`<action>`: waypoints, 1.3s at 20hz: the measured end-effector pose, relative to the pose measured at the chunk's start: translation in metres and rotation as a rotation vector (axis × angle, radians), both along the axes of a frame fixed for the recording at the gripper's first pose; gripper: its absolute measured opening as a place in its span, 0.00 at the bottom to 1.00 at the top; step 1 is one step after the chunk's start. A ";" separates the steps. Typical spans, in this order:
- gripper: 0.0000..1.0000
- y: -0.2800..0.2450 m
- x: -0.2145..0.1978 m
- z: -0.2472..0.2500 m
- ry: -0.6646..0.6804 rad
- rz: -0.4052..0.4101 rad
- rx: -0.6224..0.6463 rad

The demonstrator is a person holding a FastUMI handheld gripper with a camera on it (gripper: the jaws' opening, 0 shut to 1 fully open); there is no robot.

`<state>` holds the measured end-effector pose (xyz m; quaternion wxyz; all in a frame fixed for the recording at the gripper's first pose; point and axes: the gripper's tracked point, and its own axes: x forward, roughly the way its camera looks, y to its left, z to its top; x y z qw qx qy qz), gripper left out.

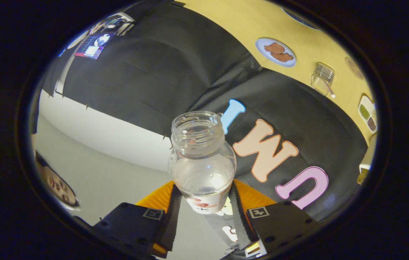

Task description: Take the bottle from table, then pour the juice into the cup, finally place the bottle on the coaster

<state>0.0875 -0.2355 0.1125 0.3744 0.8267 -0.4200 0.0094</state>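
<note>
Gripper (203, 209) clamped on bottle (202, 162), both fingers pressing its labelled lower body. Bottle is clear, uncapped, w/ a little clear liquid inside. View tilted: yellow table (298, 32) well beyond bottle, w/ glass cup (322, 78) & plate of cookies (275, 52) on it.

The bottle (203, 162) fills the gap between the fingers (175, 213), both pressing on it. Beyond it, open room up to the booth wall (146, 72); the glass cup (322, 78) stands well apart.

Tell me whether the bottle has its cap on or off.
Off. The bottle, gripped between the claw fingers, shows a bare threaded neck with an open mouth.
</note>
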 end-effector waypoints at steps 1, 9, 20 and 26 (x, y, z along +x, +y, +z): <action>0.70 -0.001 0.000 0.001 -0.004 0.000 0.002; 0.70 0.003 0.002 -0.015 0.057 0.021 -0.043; 0.70 0.030 0.019 -0.080 0.375 0.131 -0.254; 0.70 0.054 0.029 -0.112 0.593 0.227 -0.473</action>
